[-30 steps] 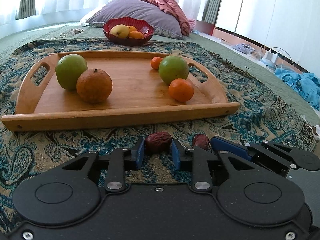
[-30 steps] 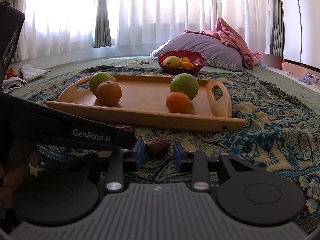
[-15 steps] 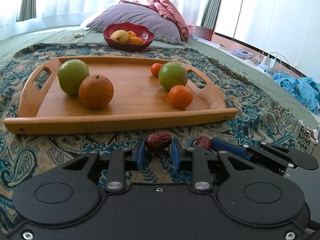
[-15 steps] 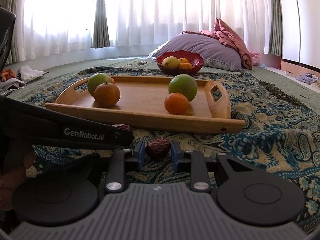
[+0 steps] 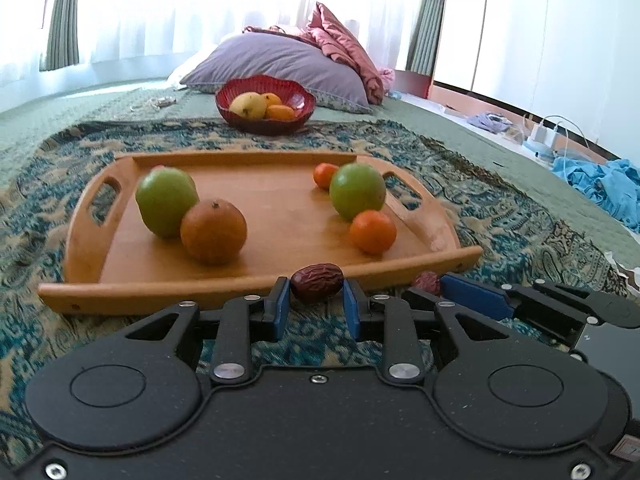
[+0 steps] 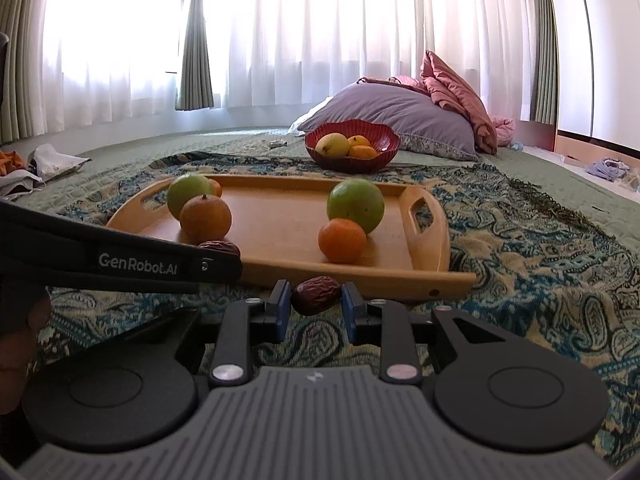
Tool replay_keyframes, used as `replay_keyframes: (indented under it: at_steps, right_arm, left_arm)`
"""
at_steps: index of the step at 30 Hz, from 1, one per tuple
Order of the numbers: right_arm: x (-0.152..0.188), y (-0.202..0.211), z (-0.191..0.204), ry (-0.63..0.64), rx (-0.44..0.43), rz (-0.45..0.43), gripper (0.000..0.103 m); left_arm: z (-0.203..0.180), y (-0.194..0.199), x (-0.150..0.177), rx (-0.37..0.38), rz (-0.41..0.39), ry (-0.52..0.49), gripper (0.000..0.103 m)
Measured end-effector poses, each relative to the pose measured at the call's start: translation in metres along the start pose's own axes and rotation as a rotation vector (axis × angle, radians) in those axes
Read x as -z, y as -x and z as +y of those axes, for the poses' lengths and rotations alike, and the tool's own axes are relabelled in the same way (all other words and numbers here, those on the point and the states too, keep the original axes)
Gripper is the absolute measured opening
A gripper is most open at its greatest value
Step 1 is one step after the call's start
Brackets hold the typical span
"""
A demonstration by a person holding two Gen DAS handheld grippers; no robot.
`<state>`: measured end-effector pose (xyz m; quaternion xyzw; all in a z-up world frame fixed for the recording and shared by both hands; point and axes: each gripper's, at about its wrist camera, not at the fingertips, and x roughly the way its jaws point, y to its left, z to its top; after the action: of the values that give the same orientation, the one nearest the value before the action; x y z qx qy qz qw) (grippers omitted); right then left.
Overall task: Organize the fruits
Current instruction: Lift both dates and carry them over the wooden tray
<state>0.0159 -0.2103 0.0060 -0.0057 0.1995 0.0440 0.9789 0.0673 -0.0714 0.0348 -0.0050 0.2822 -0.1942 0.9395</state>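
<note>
My left gripper [image 5: 316, 292] is shut on a dark red date [image 5: 317, 286], held just in front of the wooden tray's [image 5: 160, 292] front edge. My right gripper [image 6: 314, 296] is shut on a second date [image 6: 316, 295]. Each gripper shows in the other's view: the right gripper [image 5: 436, 284] with its date [image 5: 427, 280], the left gripper [image 6: 224, 256] with its date [image 6: 220, 247]. On the tray lie two green fruits [image 5: 166, 202] [image 5: 357, 191], a brownish orange [image 5: 213, 231] and two small oranges [image 5: 373, 231] [image 5: 325, 175].
A red bowl [image 5: 304, 98] with yellow and orange fruit stands beyond the tray, before a grey pillow [image 5: 280, 60]. A patterned cloth [image 5: 500, 216] lies under the tray. Blue clothes [image 5: 608, 188] and a charger are at the right; a hand [image 6: 24, 328] holds the left gripper.
The right gripper's pads have closed onto its date. In both views the held date now shows against the tray's front edge instead of the cloth; the left gripper has tipped up slightly.
</note>
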Motion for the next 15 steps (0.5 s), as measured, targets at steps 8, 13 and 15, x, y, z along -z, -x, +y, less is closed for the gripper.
replay_keyframes:
  at_steps: [8,13,15]
  right_arm:
    - [-0.026,-0.012,0.000,-0.008,0.000,-0.034,0.032]
    - [-0.047,-0.025,0.001,-0.006,-0.004,-0.054,0.032]
    - [-0.056,-0.033,0.001,-0.017,-0.012,-0.054,0.032]
  left_arm:
    - [0.015,-0.005,-0.027,-0.038,-0.024,0.001,0.027]
    - [0.025,-0.014,-0.048,-0.058,-0.034,-0.009,0.027]
    - [0.029,-0.020,-0.057,-0.062,-0.034,-0.010,0.027]
